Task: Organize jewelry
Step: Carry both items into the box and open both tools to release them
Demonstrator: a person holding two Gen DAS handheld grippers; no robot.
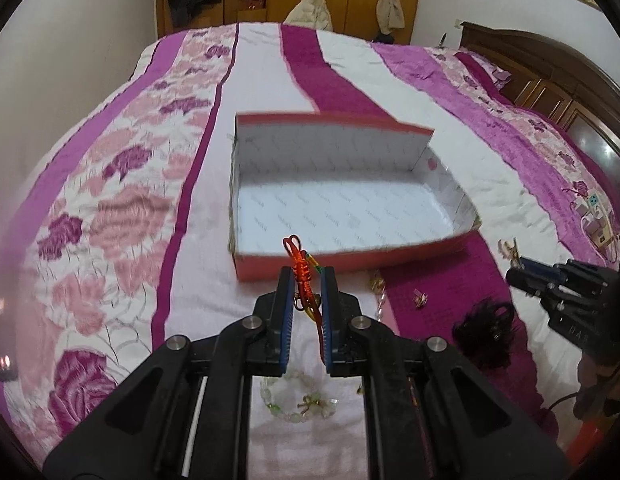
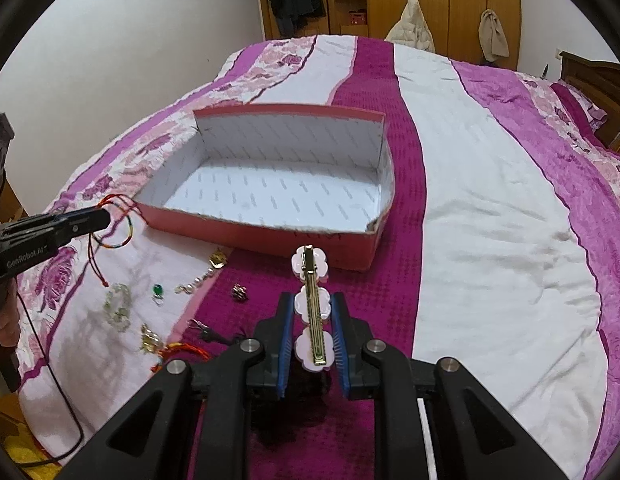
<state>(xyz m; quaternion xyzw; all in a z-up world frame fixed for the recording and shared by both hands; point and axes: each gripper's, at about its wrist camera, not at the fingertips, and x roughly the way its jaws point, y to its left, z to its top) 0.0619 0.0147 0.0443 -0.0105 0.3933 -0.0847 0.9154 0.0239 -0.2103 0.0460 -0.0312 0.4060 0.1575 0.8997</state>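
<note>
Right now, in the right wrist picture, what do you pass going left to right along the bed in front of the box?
Rainbow string bracelet → green gem → pearl piece → small dark trinket → flower hair clip.

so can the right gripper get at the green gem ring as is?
Probably not yet: the right gripper is shut on the flower hair clip. The green gem ring lies uncovered on the bedspread, to its left.

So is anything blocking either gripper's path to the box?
Nothing visible. The left gripper holds the red cord bracelet and the right gripper holds the flower hair clip, both just short of the box's low near wall. The box interior is bare.
</note>
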